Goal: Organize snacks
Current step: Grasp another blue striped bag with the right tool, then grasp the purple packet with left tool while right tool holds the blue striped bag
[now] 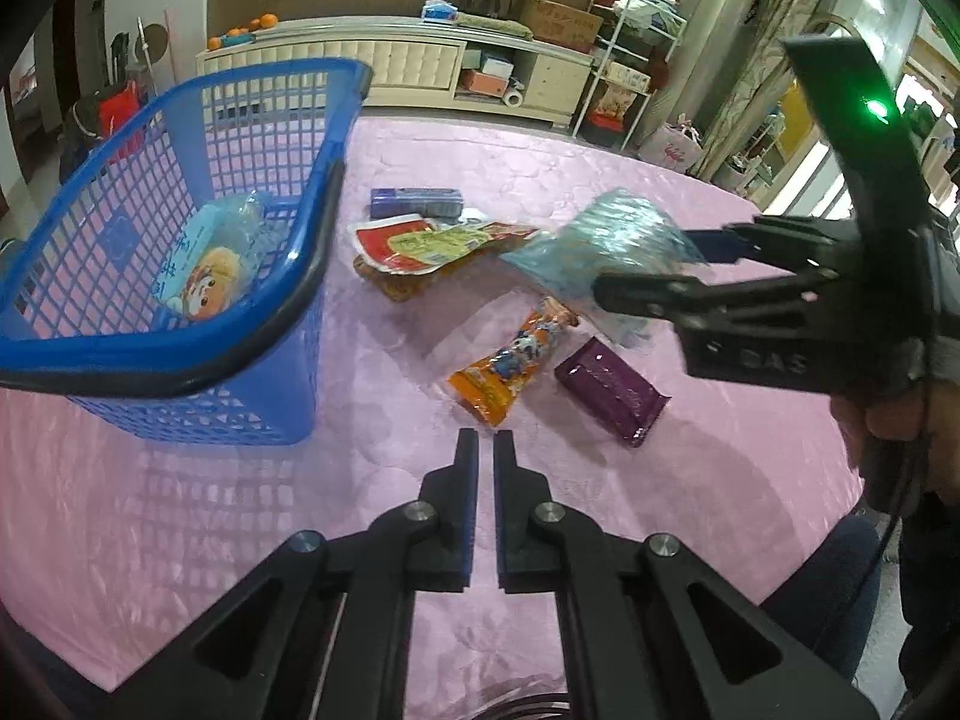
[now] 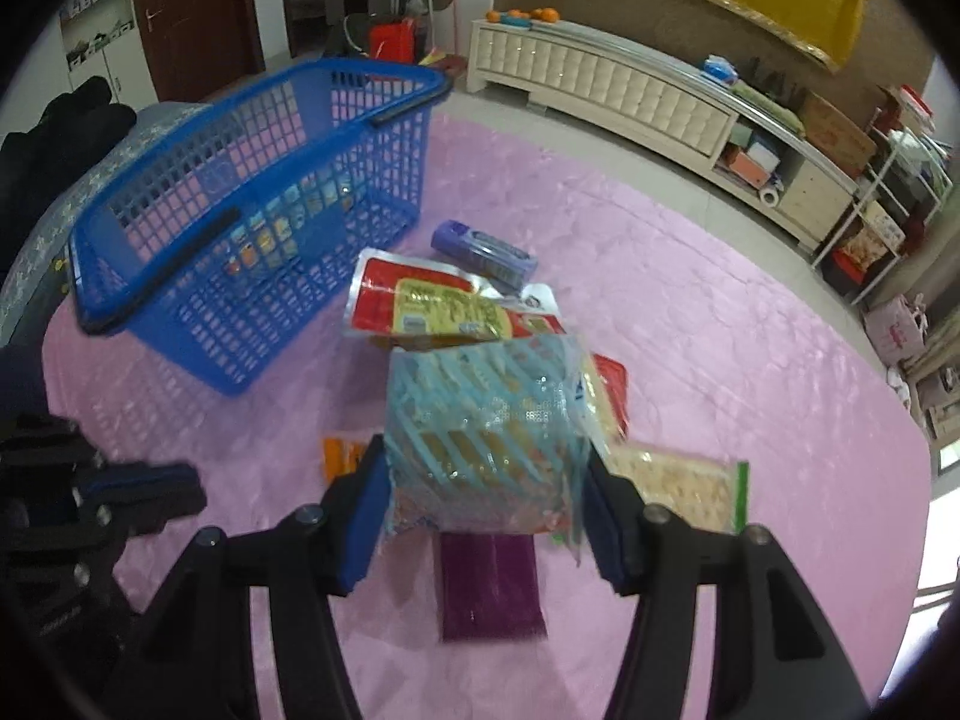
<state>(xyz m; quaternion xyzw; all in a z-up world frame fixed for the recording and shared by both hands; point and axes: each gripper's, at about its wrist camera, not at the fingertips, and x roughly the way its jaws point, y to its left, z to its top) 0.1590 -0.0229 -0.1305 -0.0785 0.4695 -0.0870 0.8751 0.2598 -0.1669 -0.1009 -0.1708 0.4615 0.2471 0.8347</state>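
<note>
A blue plastic basket (image 1: 288,120) stands at the left of the pink table and holds a light blue cartoon snack pack (image 1: 204,276); the basket also shows in the right wrist view (image 2: 198,312). My right gripper (image 2: 486,498) is shut on a light blue striped snack bag (image 2: 480,420) and holds it above the table; in the left wrist view the right gripper (image 1: 654,264) and the bag (image 1: 606,246) are at the right. My left gripper (image 1: 486,450) is shut and empty above the table's near side. On the table lie a red-and-yellow pack (image 1: 420,243), an orange pack (image 1: 510,369), a purple pack (image 1: 609,390) and a blue-purple bar (image 1: 417,202).
A clear pack with a green edge (image 2: 684,489) lies right of the held bag. A pink cloth (image 1: 600,168) covers the round table. A cream cabinet (image 1: 420,60) and shelves stand beyond the far edge. A padded chair back (image 2: 90,180) is behind the basket.
</note>
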